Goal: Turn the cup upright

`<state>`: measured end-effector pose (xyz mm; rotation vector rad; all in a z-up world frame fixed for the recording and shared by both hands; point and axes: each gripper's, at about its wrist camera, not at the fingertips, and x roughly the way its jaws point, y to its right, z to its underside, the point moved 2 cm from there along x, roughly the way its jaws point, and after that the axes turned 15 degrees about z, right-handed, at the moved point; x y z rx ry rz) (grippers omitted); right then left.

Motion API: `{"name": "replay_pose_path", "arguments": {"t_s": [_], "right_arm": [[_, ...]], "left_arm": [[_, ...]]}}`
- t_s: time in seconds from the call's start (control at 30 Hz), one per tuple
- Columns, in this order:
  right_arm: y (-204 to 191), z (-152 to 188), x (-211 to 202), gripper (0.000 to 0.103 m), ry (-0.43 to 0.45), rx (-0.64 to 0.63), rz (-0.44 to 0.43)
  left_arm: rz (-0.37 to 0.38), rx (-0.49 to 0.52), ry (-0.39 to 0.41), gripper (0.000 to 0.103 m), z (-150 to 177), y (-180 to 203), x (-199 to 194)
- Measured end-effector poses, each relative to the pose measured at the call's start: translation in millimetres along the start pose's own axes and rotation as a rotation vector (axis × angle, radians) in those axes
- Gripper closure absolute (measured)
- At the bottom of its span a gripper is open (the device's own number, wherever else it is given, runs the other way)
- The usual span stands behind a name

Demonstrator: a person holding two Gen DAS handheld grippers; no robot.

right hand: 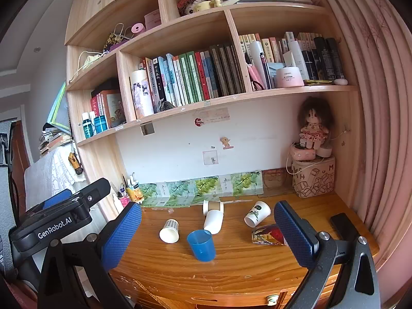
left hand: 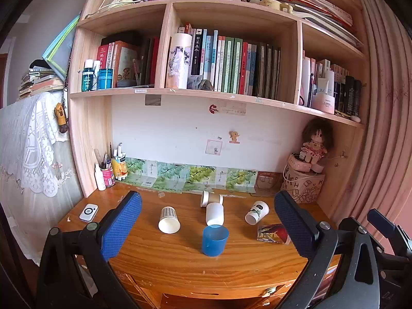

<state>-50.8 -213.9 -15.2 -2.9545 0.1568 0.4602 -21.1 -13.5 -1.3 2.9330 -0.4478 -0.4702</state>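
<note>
1. Wooden desk [left hand: 180, 262] under bookshelves [left hand: 206, 92]; pink curtain [right hand: 381, 103] at right.
2. Blue cup [left hand: 215, 240] upright, near centre; four paper cups lie tipped behind it.
3. Left gripper [left hand: 206, 229] and right gripper [right hand: 207, 234] both spread wide, holding nothing.
4. Left gripper's body reads "GenRobot.AI".

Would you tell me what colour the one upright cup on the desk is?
The upright cup is translucent blue; it shows best in the left wrist view.

Wooden surface [left hand: 167, 262] under a built-in bookshelf [left hand: 231, 92] packed with books, white wall [left hand: 180, 128] behind. Pink curtain [left hand: 386, 128] on the right, lace-covered furniture [left hand: 28, 141] left. Daylight.
</note>
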Motion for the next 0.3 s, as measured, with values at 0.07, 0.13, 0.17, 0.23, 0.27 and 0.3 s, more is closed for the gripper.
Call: {"name": "replay_pose_path", "arguments": {"t_s": [0.07, 0.13, 0.17, 0.23, 0.27, 0.3], "right_arm": [[-0.9, 0.2, 0.2, 0.000, 0.000, 0.002, -0.001], [-2.1, 0.5, 0.5, 0.000, -0.004, 0.004, -0.003], [-2.7, 0.5, 0.6, 0.000, -0.004, 0.004, -0.004], [-4.1, 0.7, 0.0, 0.000, -0.003, 0.002, -0.004], [-5.1, 0.6, 0.0, 0.000, -0.002, 0.001, -0.005], [-5.8, 0.7, -0.2, 0.000, -0.001, 0.003, -0.004]], "left_arm": [[0.001, -0.003, 0.003, 0.000, -0.3, -0.4, 0.0], [0.005, -0.005, 0.005, 0.000, -0.6, -0.3, -0.3], [0.008, -0.004, 0.006, 0.000, -0.9, 0.1, -0.4], [0.011, -0.002, 0.008, 0.000, -1.3, 0.1, -0.4], [0.012, -0.001, 0.009, 0.000, -1.6, 0.4, -0.5], [0.015, 0.000, 0.008, 0.000, -1.7, 0.3, -0.2]]}}
